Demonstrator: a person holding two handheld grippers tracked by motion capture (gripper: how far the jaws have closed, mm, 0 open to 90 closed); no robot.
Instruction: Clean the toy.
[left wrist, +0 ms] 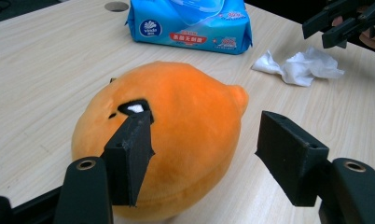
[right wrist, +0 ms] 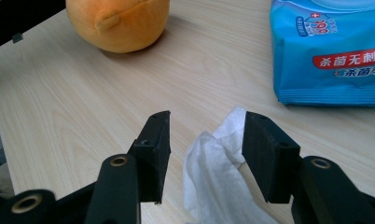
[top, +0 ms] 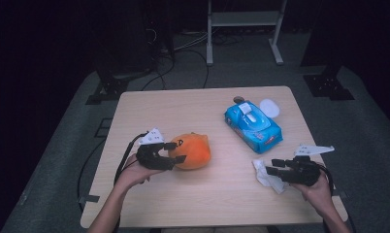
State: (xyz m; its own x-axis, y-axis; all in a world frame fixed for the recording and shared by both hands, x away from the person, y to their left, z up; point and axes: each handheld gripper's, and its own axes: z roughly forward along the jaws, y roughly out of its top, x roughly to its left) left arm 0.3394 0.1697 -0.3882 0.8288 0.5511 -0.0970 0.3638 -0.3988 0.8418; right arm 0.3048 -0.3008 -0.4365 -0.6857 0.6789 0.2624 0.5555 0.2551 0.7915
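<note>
High view, toy: the orange plush toy (top: 192, 151) sits on the left half of the surface (top: 203, 194), placed where the left hand-held gripper (top: 177, 152) can reach it from the side.
High view, left hand-held gripper: jaws apart around the toy's near side, seemingly to steady it or let it go.
High view, tissue: a crumpled white tissue (top: 267, 175) lies by the right edge of the surface, just in front of the right hand-held gripper (top: 275, 166).
High view, pack: the blue wipes pack (top: 252, 125) rests farther back, likely where the tissue came from.
Left gripper view, jaws: the left hand-held gripper (left wrist: 209, 154) stands parted; one jaw touches the plush toy (left wrist: 176, 121), the other is clear of it, so there is no clamp.
Left gripper view, beyond: tissue (left wrist: 300, 66) and wipes pack (left wrist: 190, 25) lie behind.
Right gripper view, jaws: the right hand-held gripper (right wrist: 206, 149) is spread, the tissue (right wrist: 216, 177) between the jaws, unpinched, apparently lined up for a pick.
Right gripper view, beyond: toy (right wrist: 118, 21) far left, pack (right wrist: 330, 51) right.
</note>
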